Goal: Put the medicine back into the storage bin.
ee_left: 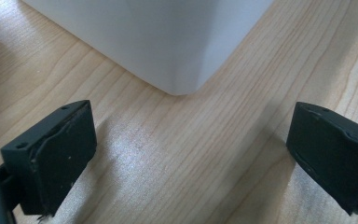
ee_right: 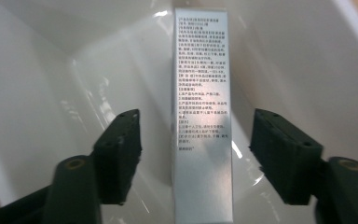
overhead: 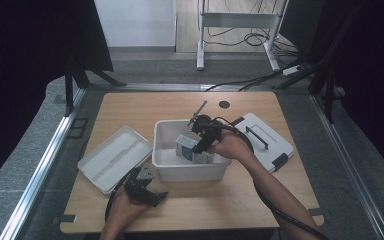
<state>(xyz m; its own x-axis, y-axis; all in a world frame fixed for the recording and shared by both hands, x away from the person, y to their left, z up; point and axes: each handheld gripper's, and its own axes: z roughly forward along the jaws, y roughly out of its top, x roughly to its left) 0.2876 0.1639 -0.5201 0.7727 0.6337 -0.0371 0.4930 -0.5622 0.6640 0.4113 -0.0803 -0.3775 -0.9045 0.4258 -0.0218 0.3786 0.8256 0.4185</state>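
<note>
Nearest the high camera, at about seven o'clock on the light wooden counter, my left hand-held gripper rests with its jaws spread wide and nothing between them; in its own view there is just bare wood grain and the rounded near corner of the white plastic bin ahead.

Moving right from there, a shallow white plastic tray lies at roughly nine o'clock, close beside the bin's left wall. The white plastic bin sits at the centre of the counter. Inside it is the silvery grey, printed cardboard carton, a tall narrow box, resting against the bin's floor toward its right half.

My right hand-held gripper reaches down into the bin over that carton. In its own view the carton runs straight up between the two jaws, but there is a clear gap on either side: the jaws stand apart and press on nothing, so the carton lies free.

I judge the carton light and fairly stiff, though thin card will dent if squeezed hard, and its glossy faces look slippery. The best hold is across the two long narrow sides, near the middle of its length, with a gentle pinch.

Farther right, at about three o'clock, a white plastic lid with dark handle and clips lies flat on the counter.
</note>
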